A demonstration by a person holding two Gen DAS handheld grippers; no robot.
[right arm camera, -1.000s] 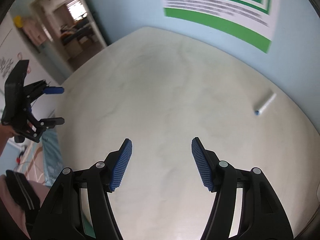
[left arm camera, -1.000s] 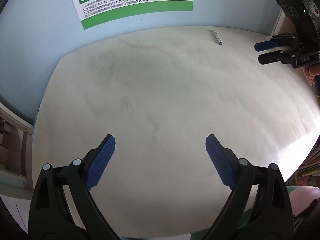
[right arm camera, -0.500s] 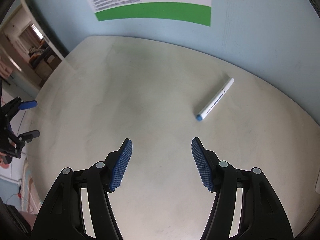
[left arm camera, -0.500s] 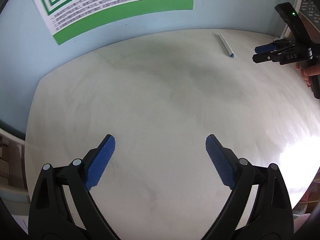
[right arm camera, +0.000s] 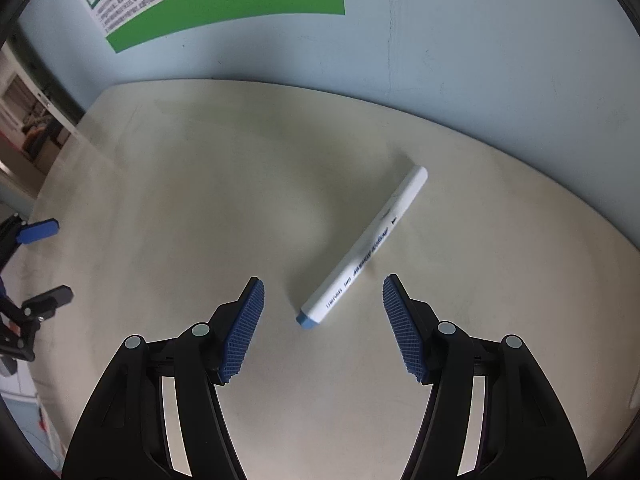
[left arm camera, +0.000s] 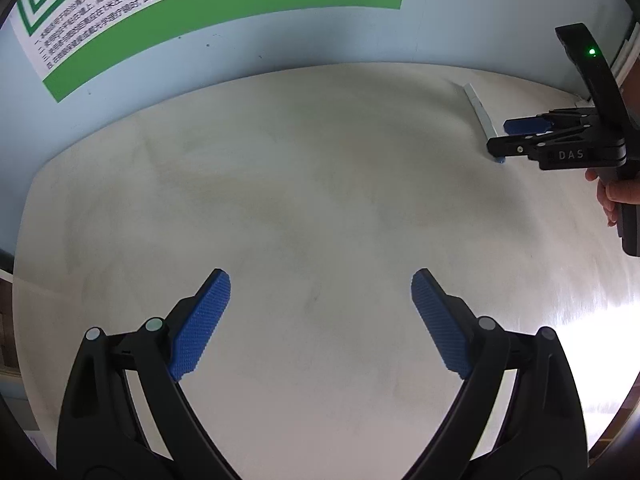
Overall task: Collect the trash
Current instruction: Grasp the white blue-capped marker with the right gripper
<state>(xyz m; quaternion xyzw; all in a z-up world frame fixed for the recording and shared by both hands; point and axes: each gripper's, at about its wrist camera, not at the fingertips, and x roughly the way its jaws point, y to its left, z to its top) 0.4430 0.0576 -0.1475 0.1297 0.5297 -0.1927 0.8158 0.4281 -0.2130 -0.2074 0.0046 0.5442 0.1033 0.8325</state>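
The approach to the first piece of trash is judged to be in hand: the right gripper (right arm camera: 323,312) is held with jaws spread wide over the white marker (right arm camera: 366,249), nothing yet pinched. The marker lies flat on the counter (right arm camera: 200,200), slanted, its blue end just inside the gap and its body running forward toward the wall. A further advance and a closing across the barrel seem called for. The left gripper (left arm camera: 320,312) is also spread, empty, well apart from the marker

Pale table (left arm camera: 320,200) against blue wall (right arm camera: 480,40)
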